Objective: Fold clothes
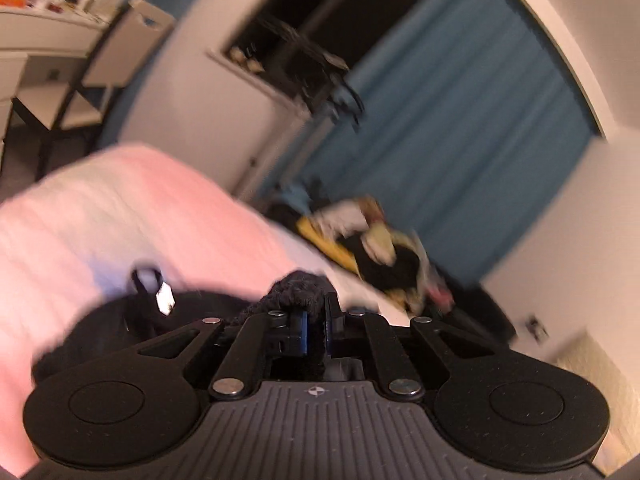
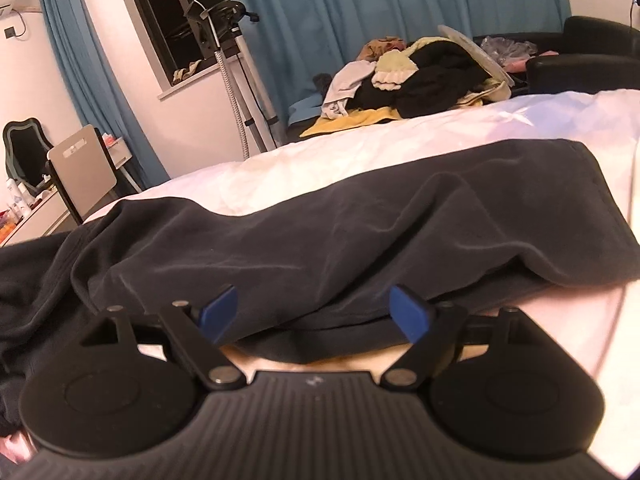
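Left wrist view was blurred and tilted, but the dark garment (image 1: 298, 294) showed plainly enough: a bunched fold of knit-looking black cloth stood up between the blue pads (image 1: 305, 330) of the left gripper (image 1: 316, 330), whose jaws were drawn almost together and pinched it. The rest of that cloth trailed down to the left over the white bedsheet (image 1: 120, 208), where a small shiny tag (image 1: 165, 300) lay on it.

In the right wrist view the same dark garment (image 2: 360, 220) lay spread across the white bedsheet (image 2: 320, 160), creased and doubled over along its near edge, one end slumping off to the left. The right gripper (image 2: 316, 314) hung just above that near edge with its jaws wide apart; the blue pads (image 2: 218, 314) stood on either side of the folded hem without pressing on it, and nothing was held.

Farther back on the bed sat a heap of other clothes (image 2: 412, 76), black, pale and yellow pieces piled together. Behind it hung teal curtains (image 2: 360, 12). To the left stood a dark window (image 2: 176, 20), a tripod stand (image 2: 232, 76) beside it, and a chair (image 2: 82, 168) by a cluttered desk (image 2: 24, 216) at the left edge
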`<action>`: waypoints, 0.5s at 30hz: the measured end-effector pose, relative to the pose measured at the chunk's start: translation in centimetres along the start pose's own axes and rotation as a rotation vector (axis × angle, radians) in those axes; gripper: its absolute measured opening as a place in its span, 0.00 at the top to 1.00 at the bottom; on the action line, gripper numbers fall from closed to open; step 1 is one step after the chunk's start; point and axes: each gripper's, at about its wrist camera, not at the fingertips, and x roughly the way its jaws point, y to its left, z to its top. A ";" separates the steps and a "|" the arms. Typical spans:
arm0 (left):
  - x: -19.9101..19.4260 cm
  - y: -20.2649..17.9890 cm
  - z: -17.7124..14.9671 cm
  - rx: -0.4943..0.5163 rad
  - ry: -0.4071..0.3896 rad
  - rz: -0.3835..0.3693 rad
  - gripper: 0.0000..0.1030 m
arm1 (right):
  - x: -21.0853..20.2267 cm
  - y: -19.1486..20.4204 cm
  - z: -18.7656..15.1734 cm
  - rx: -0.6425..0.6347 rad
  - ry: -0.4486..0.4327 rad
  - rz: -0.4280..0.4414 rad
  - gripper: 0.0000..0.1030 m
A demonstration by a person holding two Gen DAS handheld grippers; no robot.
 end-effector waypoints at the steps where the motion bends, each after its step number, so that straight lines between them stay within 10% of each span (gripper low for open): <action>1: -0.7 -0.7 -1.3 0.000 0.030 -0.007 0.91 | -0.1 -0.2 0.0 0.009 0.006 0.000 0.18; 9: -1.4 1.8 -8.9 -0.121 0.069 -0.054 0.86 | -0.7 -0.2 -0.7 0.012 0.032 0.021 0.18; 11: -1.1 3.2 -9.4 -0.166 0.061 -0.093 0.75 | -1.0 -0.1 -1.0 0.000 0.035 0.005 0.17; 13: -1.2 5.2 -9.7 -0.199 0.052 -0.158 0.32 | -1.2 -0.2 -1.2 0.002 0.035 -0.010 0.17; 15: -1.5 7.0 -10.1 -0.233 0.036 -0.202 0.24 | -1.2 -0.3 -1.3 0.013 0.036 -0.023 0.17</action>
